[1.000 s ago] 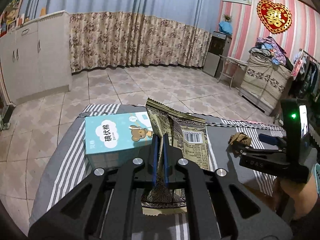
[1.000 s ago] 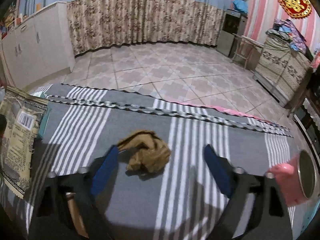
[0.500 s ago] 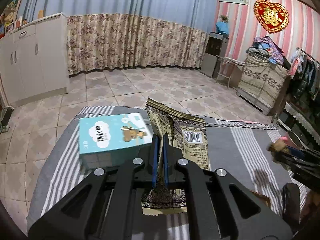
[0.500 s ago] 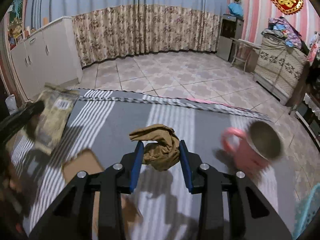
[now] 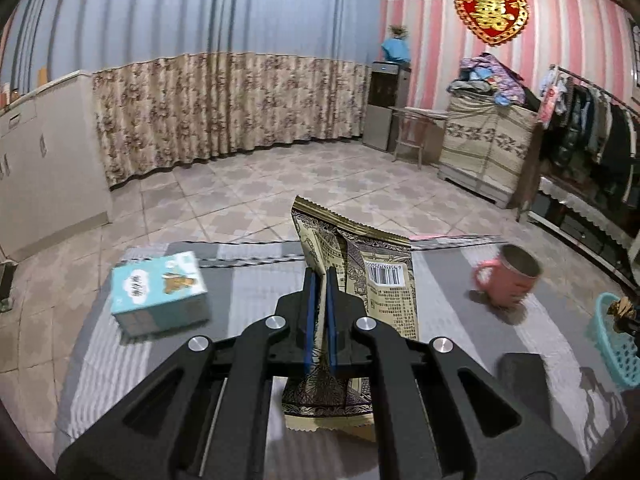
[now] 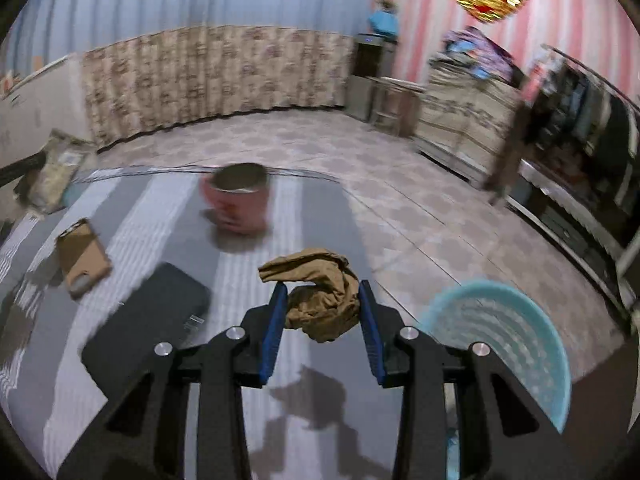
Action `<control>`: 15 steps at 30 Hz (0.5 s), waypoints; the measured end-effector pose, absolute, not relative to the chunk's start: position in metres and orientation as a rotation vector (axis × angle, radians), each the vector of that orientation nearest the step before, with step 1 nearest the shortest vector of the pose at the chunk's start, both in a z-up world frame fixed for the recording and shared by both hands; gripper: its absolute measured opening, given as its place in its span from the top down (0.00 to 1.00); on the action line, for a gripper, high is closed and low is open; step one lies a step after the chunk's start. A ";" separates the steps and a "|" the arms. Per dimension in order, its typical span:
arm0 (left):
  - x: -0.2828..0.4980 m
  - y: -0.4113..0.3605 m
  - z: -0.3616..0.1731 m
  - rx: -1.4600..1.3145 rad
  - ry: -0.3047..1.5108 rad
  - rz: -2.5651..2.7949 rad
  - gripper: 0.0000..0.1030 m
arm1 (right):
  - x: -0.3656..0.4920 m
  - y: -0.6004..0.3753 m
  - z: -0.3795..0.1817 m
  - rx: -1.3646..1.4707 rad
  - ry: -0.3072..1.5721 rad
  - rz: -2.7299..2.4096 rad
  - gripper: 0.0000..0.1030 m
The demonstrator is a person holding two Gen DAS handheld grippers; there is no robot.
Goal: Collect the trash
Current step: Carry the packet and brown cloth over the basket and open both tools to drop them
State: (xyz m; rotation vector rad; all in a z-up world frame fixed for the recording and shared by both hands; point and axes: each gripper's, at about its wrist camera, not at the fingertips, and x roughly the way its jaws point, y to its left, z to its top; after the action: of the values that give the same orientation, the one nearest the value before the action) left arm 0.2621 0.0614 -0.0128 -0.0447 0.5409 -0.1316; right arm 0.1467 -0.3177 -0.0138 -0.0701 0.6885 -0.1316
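Brown wad [image 6: 324, 304]: pinched between right gripper [image 6: 323, 318] pads, jaws part-closed, held above striped cloth [image 6: 256, 360], near basket [image 6: 516, 344].
Wrapper [image 5: 360, 280]: clamped in left gripper [image 5: 320, 312], jaws fully closed, lifted.

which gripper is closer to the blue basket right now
Right. The right gripper, holding the crumpled brown wad, is just beside the blue basket. The left gripper, clamping the snack wrapper, is farther off across the table.
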 end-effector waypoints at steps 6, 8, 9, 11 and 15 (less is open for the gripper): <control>0.238 0.002 0.001 -0.039 0.529 -0.186 0.96 | 0.116 -0.403 -0.011 0.015 0.637 -0.285 0.65; 0.230 -0.019 0.005 -0.027 0.519 -0.206 0.96 | 0.109 -0.428 -0.013 0.024 0.624 -0.339 0.65; 0.226 -0.028 0.007 -0.023 0.516 -0.216 0.96 | 0.108 -0.436 -0.013 0.032 0.622 -0.352 0.65; 0.222 -0.051 0.011 -0.020 0.516 -0.239 0.96 | 0.107 -0.456 -0.011 0.062 0.620 -0.357 0.65; 0.212 -0.103 0.011 -0.009 0.517 -0.293 0.96 | 0.104 -0.475 -0.012 0.049 0.613 -0.382 0.65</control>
State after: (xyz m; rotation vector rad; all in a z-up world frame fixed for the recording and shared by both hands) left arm 0.2117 -0.1030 0.0107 -0.0095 0.5171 -0.2927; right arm 0.1037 -0.4751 -0.0120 0.0487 0.6131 -0.3820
